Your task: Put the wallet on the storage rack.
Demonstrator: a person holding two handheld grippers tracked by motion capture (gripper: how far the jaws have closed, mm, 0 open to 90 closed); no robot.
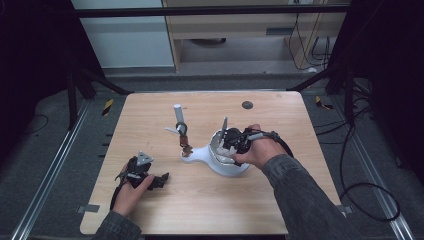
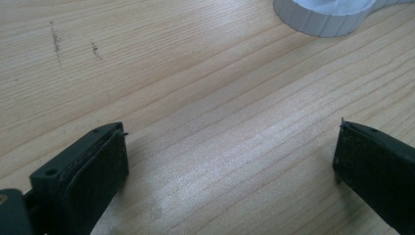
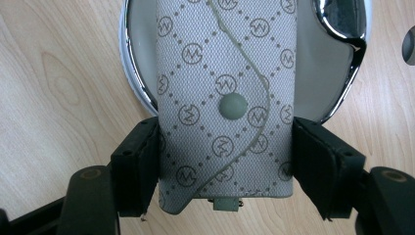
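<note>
On the left of the counter, the left hand-held gripper rests low on the wood, gripped by the person's left hand; in the left gripper view its jaws stand wide apart with nothing but bare wood between them. Nearer the middle, a white stand carries an upright white post from which a small brown piece hangs. Just to the right, the stand's round chrome-rimmed dish sits under the right hand-held gripper. Its jaws are clamped on the sides of a grey monogram-patterned pouch with a round snap, which lies across the dish, its lower end reaching out over the wood. The person's right hand holds that tool.
</note>
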